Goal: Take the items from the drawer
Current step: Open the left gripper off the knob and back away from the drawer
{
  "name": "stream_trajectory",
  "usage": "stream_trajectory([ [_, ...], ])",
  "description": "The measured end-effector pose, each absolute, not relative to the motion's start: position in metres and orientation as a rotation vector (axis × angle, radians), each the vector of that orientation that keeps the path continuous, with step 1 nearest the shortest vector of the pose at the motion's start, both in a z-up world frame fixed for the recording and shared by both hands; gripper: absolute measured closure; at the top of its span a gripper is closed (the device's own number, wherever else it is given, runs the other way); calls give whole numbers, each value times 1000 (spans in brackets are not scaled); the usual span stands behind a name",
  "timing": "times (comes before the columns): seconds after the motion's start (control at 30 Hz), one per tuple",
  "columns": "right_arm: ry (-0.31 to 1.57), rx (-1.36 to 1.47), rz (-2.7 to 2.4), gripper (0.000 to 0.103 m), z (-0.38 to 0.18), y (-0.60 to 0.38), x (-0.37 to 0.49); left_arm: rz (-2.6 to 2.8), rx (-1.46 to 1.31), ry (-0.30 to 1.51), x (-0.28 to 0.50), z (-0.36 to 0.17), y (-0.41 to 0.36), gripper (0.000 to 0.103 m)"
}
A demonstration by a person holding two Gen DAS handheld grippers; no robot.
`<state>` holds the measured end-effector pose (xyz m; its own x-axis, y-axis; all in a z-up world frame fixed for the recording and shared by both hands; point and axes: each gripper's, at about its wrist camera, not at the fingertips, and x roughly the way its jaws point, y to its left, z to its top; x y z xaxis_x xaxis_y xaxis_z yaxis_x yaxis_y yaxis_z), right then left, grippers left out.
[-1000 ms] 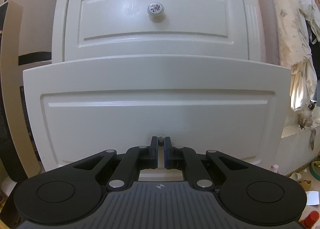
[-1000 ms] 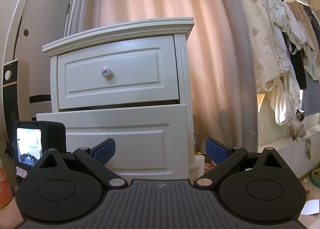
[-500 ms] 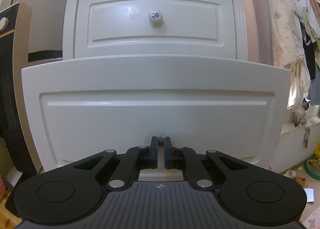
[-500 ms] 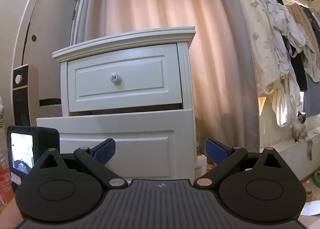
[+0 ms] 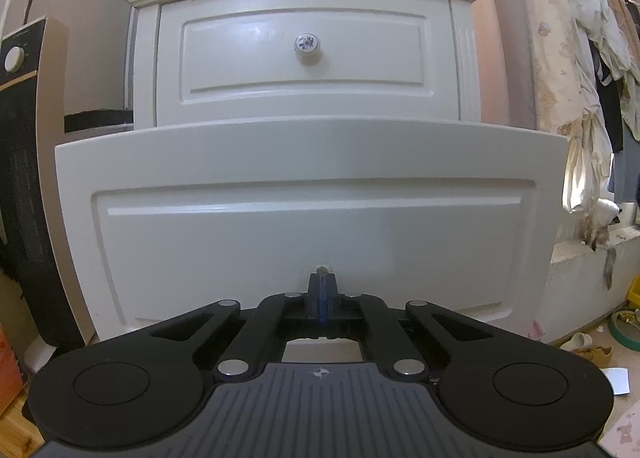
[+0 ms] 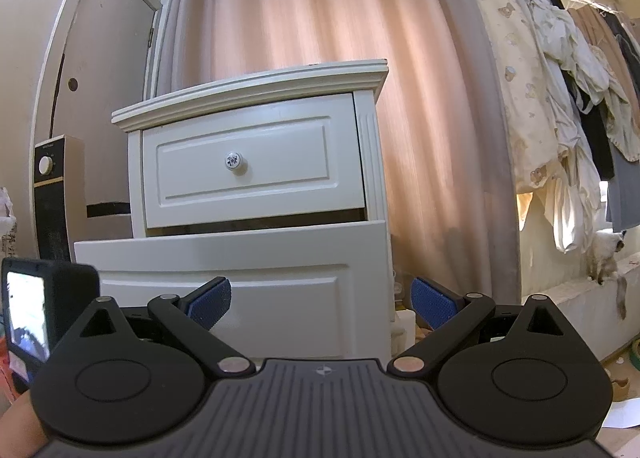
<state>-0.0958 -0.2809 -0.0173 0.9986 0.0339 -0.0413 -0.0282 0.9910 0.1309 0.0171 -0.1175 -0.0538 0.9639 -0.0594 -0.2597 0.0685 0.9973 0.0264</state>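
Now the bottom drawer is pulled out, with two grippers in front of it.

From the left wrist, the left gripper [image 5: 321, 283] has its fingers pressed together right in front of the small knob stub [image 5: 321, 269] on the bottom drawer [image 5: 312, 194]; they hold nothing. The top drawer [image 5: 304, 58] is closed. From the right wrist, the right gripper [image 6: 321, 300] has its blue pads [image 6: 210, 298] far apart, holding nothing. The bottom drawer [image 6: 240, 262] sticks out of the white nightstand [image 6: 256, 78]. A cat [image 6: 606, 254] sits on a ledge.
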Motion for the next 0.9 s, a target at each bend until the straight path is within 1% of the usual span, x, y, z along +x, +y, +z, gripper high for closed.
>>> stream_trajectory([
  [0.2,46,125,50,0,-18,-278,-94,-80,35,247,10,-51,-114,103],
  [0.27,49,125,50,0,-19,-278,-94,-101,32,250,7,-49,-112,97],
  [0.3,52,126,49,0,-19,-278,-93,-102,29,246,5,-49,-110,82],
  [0.33,54,127,47,0,-20,-278,-92,-98,27,238,3,-48,-109,54],
  [0.4,59,130,43,0,-21,-279,-90,-97,9,204,-2,-46,-104,33],
  [0.47,63,134,42,0,-21,-279,-89,-89,9,184,-5,-44,-101,32],
  [0.57,62,131,46,0,-22,-277,-88,-85,46,188,-6,-43,-100,27],
  [0.6,62,128,46,0,-22,-276,-88,-82,57,191,-6,-44,-100,24],
  [0.63,62,126,48,0,-23,-275,-88,-80,62,188,-7,-44,-100,17],
  [0.67,62,126,50,0,-23,-275,-88,-83,57,178,-8,-44,-98,12],
  [0.7,62,126,51,0,-23,-274,-88,-89,50,164,-10,-44,-96,3],
  [0.73,63,126,52,0,-23,-274,-88,-87,44,142,-13,-44,-94,0],
  [0.83,65,128,53,0,-23,-274,-87,-58,46,94,-21,-41,-93,0],
  [0.9,69,131,56,0,-23,-274,-86,-58,23,113,-22,-37,-88,0],
])
